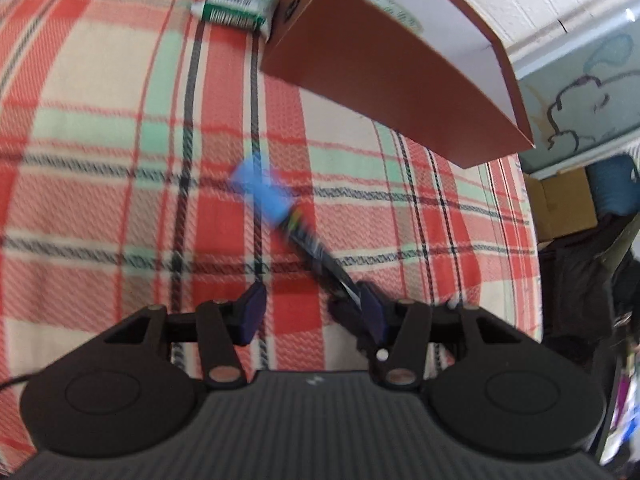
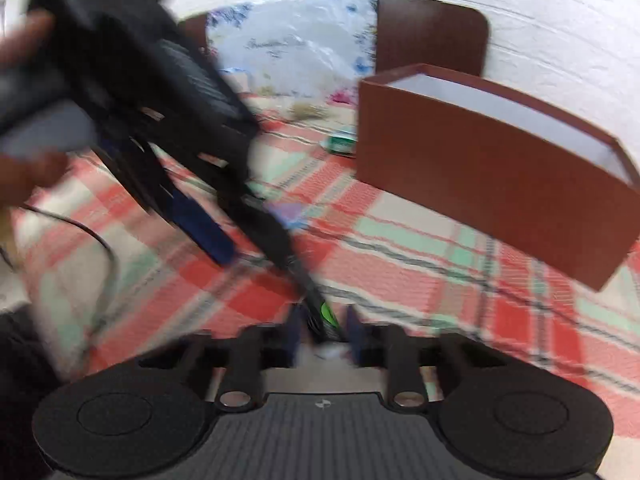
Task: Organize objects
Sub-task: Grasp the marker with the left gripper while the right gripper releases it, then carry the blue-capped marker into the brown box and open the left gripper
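Note:
A dark marker with a blue cap (image 1: 264,194) hangs over the plaid cloth, its barrel against the right finger of my left gripper (image 1: 312,306), whose jaws stand wide apart. In the right wrist view my right gripper (image 2: 322,330) is closed around the marker's dark barrel with a green label (image 2: 326,314). The left gripper's blurred body (image 2: 160,92) crosses that view from the upper left. A brown open box with a white inside (image 1: 400,64) stands at the upper right; it also shows in the right wrist view (image 2: 492,176).
A green and white tube (image 1: 236,6) lies on the cloth beside the box, also in the right wrist view (image 2: 342,142). A brown chair back (image 2: 432,32) stands behind the box against a white wall. A black cable (image 2: 92,236) runs at the left. Cartons (image 1: 564,204) sit past the table's right edge.

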The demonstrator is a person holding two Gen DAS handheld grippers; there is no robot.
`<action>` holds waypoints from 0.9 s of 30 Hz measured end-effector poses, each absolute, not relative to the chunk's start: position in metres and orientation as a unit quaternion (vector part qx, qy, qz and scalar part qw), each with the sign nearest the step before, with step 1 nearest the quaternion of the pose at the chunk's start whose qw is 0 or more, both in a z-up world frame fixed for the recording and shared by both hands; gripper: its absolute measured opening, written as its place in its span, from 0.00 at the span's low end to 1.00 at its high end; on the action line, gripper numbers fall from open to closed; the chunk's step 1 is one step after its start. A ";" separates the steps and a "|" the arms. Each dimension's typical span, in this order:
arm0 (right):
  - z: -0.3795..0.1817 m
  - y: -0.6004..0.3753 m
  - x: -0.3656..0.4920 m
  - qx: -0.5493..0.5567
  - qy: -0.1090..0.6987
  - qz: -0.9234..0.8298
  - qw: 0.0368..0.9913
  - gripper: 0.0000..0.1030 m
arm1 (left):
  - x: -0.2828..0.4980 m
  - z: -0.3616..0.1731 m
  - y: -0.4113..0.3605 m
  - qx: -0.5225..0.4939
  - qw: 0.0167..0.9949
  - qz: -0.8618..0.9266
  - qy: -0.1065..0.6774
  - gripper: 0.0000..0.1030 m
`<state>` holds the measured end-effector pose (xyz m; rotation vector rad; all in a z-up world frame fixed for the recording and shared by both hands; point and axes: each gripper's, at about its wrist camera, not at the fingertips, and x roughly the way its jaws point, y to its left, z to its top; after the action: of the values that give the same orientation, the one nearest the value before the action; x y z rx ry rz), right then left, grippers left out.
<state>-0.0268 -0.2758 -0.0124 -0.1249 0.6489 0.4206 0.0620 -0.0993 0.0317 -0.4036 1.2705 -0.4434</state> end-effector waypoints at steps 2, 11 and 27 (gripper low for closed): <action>-0.014 -0.272 -0.029 -0.030 0.308 0.197 0.930 0.15 | 0.065 0.025 -0.101 -0.194 0.764 -0.193 0.584 0.45; 0.036 -0.292 -0.034 0.037 0.181 0.138 0.973 0.16 | 0.073 0.114 -0.134 -0.128 0.824 -0.265 0.484 0.26; 0.031 -0.381 0.105 0.055 0.133 -0.067 0.987 0.16 | 0.198 0.122 -0.282 -0.045 0.855 -0.327 0.400 0.25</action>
<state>0.1048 -0.3814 0.0311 0.1102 0.2666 -0.1342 0.1984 -0.2818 0.1223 -0.0939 0.8420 -0.6874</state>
